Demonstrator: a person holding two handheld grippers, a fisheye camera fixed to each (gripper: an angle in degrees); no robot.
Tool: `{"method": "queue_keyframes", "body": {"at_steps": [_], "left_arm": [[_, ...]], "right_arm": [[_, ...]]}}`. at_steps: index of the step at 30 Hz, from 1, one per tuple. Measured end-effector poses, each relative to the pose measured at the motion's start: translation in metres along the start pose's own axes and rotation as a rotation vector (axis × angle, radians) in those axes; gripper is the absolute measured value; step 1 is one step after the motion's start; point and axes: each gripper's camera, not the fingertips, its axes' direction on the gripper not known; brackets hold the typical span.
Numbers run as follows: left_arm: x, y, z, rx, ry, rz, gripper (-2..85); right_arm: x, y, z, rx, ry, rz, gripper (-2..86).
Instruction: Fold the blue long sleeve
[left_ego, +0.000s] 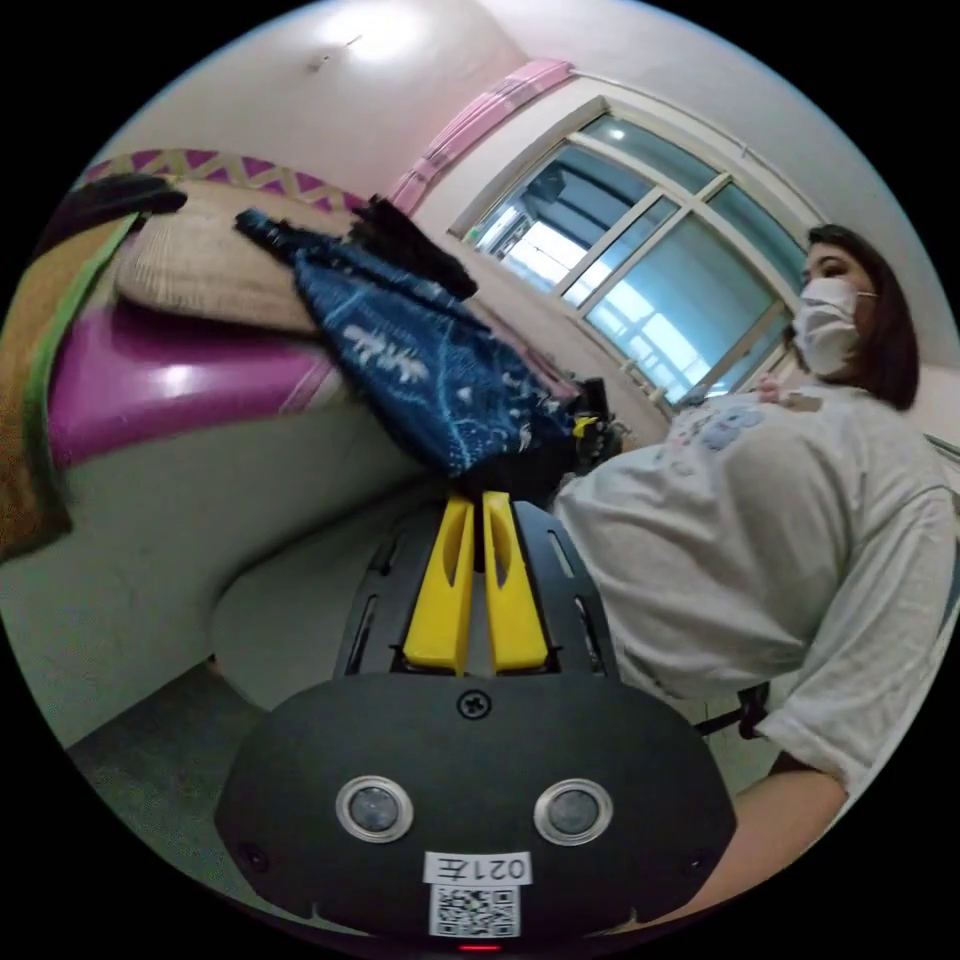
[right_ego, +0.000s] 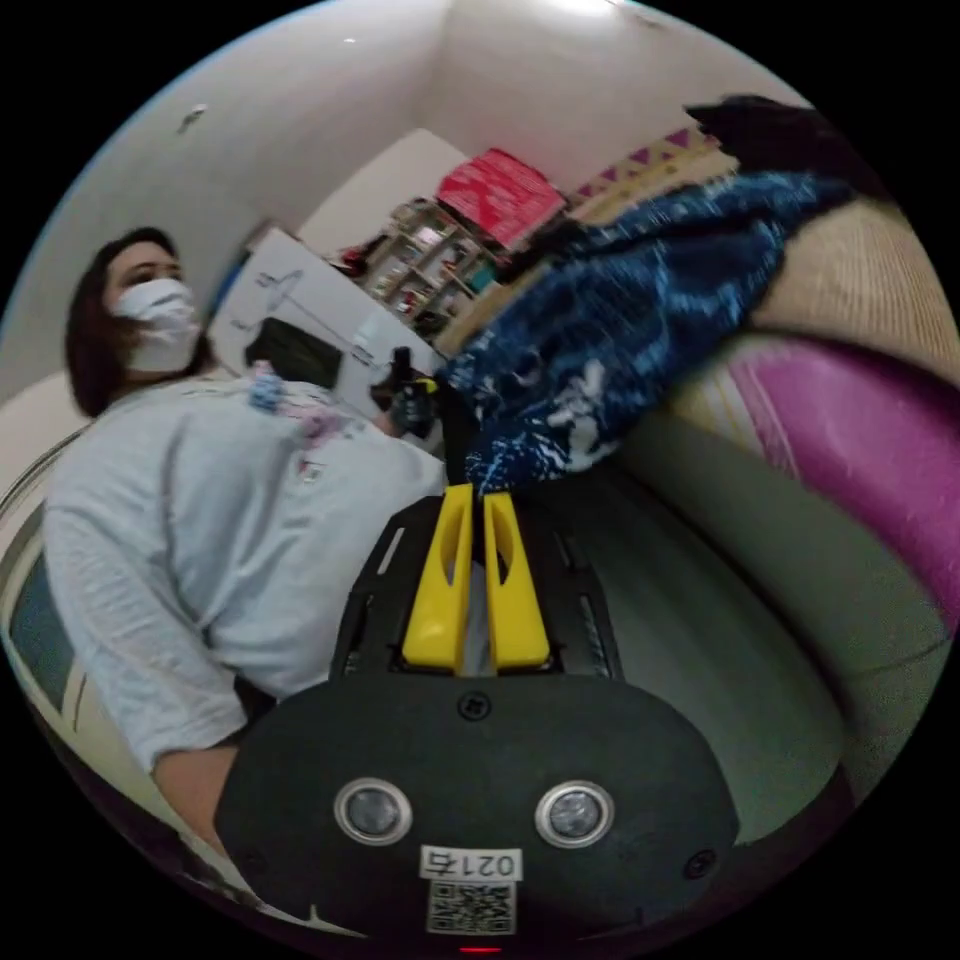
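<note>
The blue long sleeve (left_ego: 420, 360) is dark blue with pale speckled print. It hangs stretched from the woven mat on the bed down to my left gripper (left_ego: 480, 497), whose yellow jaws are shut on its lower edge. In the right gripper view the same blue garment (right_ego: 610, 340) runs from the mat to my right gripper (right_ego: 478, 492), with the yellow jaws shut on its hem. The other gripper (right_ego: 410, 395) shows small beyond the cloth, next to the person's chest. A black garment (left_ego: 410, 245) lies on the mat behind the blue one.
A person in a white T-shirt (left_ego: 760, 540) and a face mask stands close beside both grippers. The bed has a woven mat (left_ego: 200, 265) over a purple mattress edge (left_ego: 170, 385). A large window (left_ego: 650, 280) is behind; shelves (right_ego: 430, 265) stand across the room.
</note>
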Motion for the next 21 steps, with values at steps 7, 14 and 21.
{"method": "queue_keyframes", "body": {"at_steps": [7,14,21], "left_arm": [[-0.017,-0.159,-0.057,0.151,0.198,-0.161,-1.0],[-0.118,-0.331,-0.027,0.107,0.021,-0.256,-0.9],[-0.301,-0.363,0.054,0.186,-0.059,-0.627,0.6]], "right_arm": [[-0.011,-0.09,-0.121,0.242,-0.196,-0.129,0.2],[0.106,-0.226,-0.178,0.304,-0.194,0.13,1.6],[0.224,-0.246,-0.185,0.434,0.039,0.558,7.2]]}}
